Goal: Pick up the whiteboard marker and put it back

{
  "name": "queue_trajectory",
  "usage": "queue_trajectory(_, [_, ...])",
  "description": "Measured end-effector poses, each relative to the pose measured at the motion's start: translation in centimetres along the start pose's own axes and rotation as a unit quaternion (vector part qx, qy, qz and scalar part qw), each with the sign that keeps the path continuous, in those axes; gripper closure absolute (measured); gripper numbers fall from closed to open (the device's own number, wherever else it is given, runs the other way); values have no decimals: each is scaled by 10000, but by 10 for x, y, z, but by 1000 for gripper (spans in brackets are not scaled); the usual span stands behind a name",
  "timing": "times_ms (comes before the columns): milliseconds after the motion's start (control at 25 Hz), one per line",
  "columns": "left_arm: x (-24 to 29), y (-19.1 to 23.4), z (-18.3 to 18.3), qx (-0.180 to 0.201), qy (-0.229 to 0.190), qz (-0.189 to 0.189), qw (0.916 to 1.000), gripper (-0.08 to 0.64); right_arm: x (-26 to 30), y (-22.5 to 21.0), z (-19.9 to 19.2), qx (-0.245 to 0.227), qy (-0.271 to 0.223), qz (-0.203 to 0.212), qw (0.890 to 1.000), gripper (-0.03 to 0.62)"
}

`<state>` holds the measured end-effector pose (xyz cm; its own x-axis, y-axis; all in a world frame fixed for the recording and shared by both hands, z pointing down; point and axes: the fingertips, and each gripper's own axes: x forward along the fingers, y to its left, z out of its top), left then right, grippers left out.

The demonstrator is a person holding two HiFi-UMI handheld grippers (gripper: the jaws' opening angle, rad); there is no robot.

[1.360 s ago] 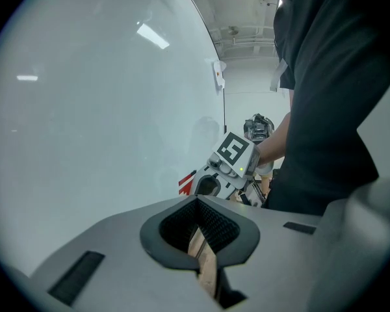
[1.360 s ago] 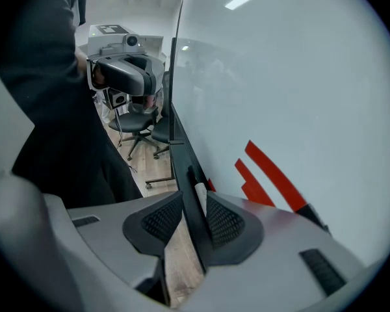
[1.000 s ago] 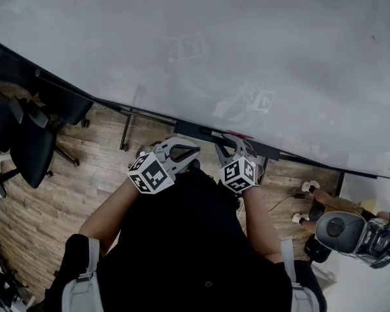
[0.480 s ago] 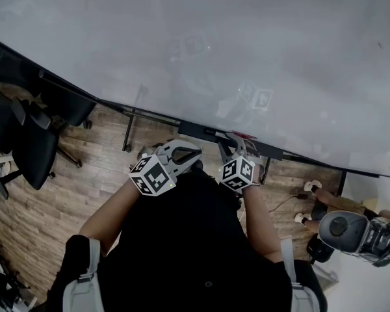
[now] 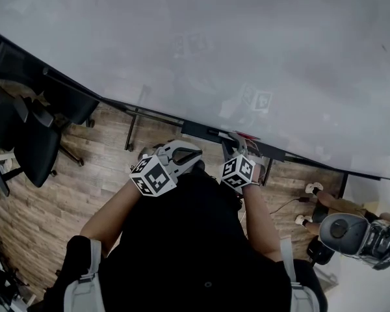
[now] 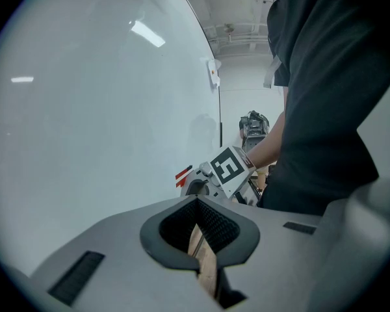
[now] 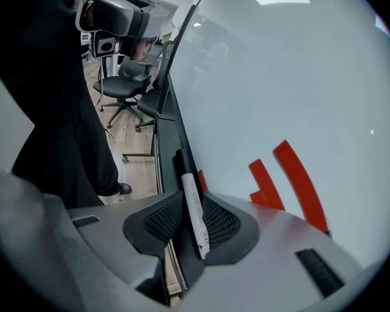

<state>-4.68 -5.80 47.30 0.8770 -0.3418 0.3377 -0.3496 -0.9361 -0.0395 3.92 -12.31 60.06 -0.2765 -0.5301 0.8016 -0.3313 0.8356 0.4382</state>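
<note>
The whiteboard marker (image 7: 190, 194), white with a black cap, lies lengthwise between the pads of my right gripper (image 7: 192, 221), which is shut on it. It sits just above the dark tray (image 7: 171, 142) along the bottom edge of the whiteboard (image 7: 279, 77). In the head view the right gripper (image 5: 236, 149) is at the tray (image 5: 201, 132) under the whiteboard (image 5: 214, 44), and the marker cannot be made out there. My left gripper (image 5: 194, 156) is held close in front of the person's body, shut with nothing in it (image 6: 200, 239). The right gripper's marker cube (image 6: 231, 168) shows in the left gripper view.
Red strokes (image 7: 292, 174) are drawn on the whiteboard just above the tray. Black office chairs (image 5: 26, 142) stand on the wooden floor to the left. Another person's feet (image 5: 309, 188) and a grey device (image 5: 351, 233) are at the right.
Both grippers hold almost the same place. Only the head view has drifted slightly.
</note>
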Motion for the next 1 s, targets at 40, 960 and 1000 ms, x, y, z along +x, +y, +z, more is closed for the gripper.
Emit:
queue_trajectory(40, [0, 0, 0, 2, 1, 6, 10000, 548, 0, 0, 0, -12, -3, -5, 10000, 489])
queue_trajectory(960, [0, -1, -1, 9, -73, 37, 10000, 548, 4, 4, 3, -149, 38, 207, 9997, 514])
queue_trajectory(1000, [0, -1, -1, 10, -81, 38, 10000, 548, 3, 5, 4, -163, 25, 216, 9996, 515])
